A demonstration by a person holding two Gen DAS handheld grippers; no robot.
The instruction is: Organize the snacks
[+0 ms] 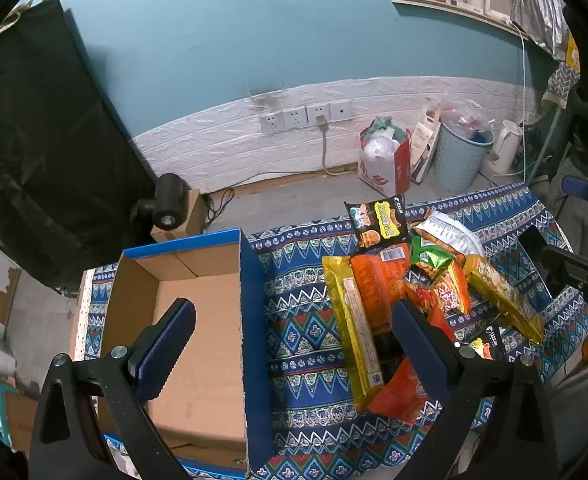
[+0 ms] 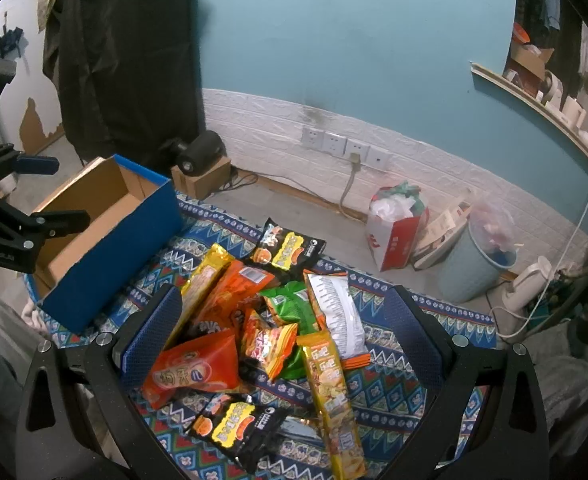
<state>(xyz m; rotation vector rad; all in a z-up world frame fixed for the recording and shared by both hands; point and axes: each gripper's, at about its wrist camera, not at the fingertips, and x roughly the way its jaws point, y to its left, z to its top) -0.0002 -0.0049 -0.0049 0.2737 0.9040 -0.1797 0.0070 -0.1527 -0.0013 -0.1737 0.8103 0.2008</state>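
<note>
An open cardboard box with blue outer walls point(image 1: 250, 320) point(image 2: 114, 256) stands empty at the left of a patterned blue cloth point(image 1: 301, 340) point(image 2: 389, 392). A pile of snack packets lies to its right: long yellow packs point(image 1: 351, 328) point(image 2: 333, 392), orange packs point(image 1: 377, 280) point(image 2: 198, 368), a green pack point(image 2: 290, 300), a white pack point(image 2: 335, 312) and black packs point(image 1: 377, 220) point(image 2: 238, 428). My left gripper point(image 1: 294, 332) is open and empty, one finger over the box, the other over the pile. My right gripper point(image 2: 282, 332) is open and empty above the pile.
Beyond the cloth is grey floor with a red-white bag point(image 1: 385, 160), a pale blue bin point(image 1: 459, 156), a white kettle point(image 1: 501, 148) and wall sockets point(image 1: 305, 118). A black lamp head point(image 1: 170, 200) and a dark panel point(image 1: 42, 140) stand behind the box.
</note>
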